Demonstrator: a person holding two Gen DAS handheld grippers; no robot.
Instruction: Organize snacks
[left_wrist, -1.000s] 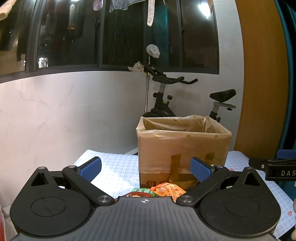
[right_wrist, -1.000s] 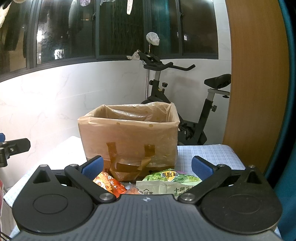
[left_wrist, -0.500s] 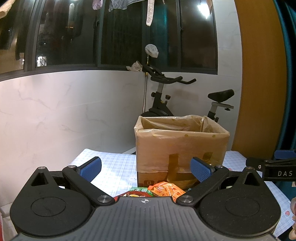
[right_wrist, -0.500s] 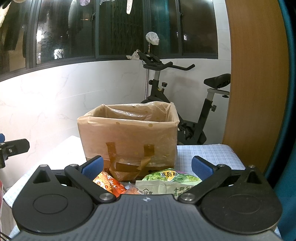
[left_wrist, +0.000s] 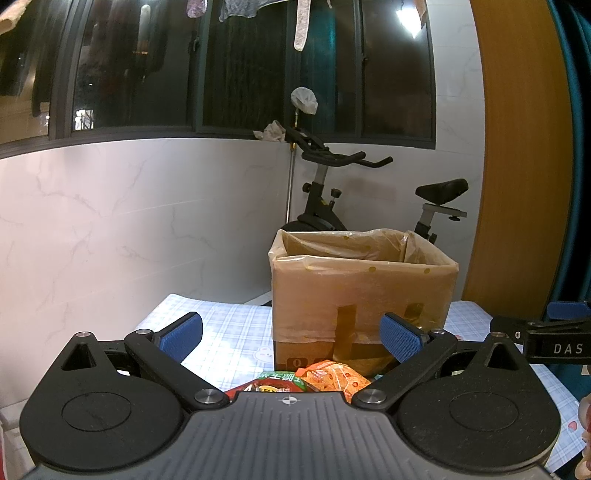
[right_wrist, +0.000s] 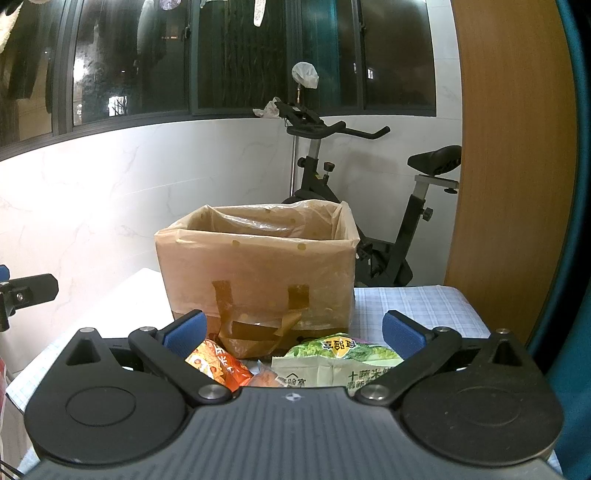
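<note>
Nearest, at the bottom of each wrist view, we list our two grippers. Left gripper (left_wrist: 291, 334): blue pads spread wide, nothing between them. Right gripper (right_wrist: 294, 330): blue pads likewise spread wide, empty.

Next, low in the frame and partly hidden by the gripper bodies, the snacks on the table. Left view: a red-and-green packet (left_wrist: 275, 382) touching an orange packet (left_wrist: 334, 376), both just in front of the box. Right view: the orange packet (right_wrist: 218, 365) at lower left of centre, a green-and-white packet (right_wrist: 340, 362) at lower right of centre, and a small orange piece (right_wrist: 266, 377) between them; what it is we cannot tell.

Middle of frame: a cardboard box (right_wrist: 258, 273), open at the top, lined with a clear plastic bag that folds over its rim, brown tape strips on its front. It stands on a checked tablecloth (left_wrist: 236, 325).

Right edge of the left view: the tip of the right gripper, lettered "DAS".

Farthest: an exercise bike (right_wrist: 369, 206) behind the box, a white marble wall (left_wrist: 129, 221) at left, dark windows (right_wrist: 240, 55) across the top, a wooden panel (right_wrist: 509, 166) at right.
</note>
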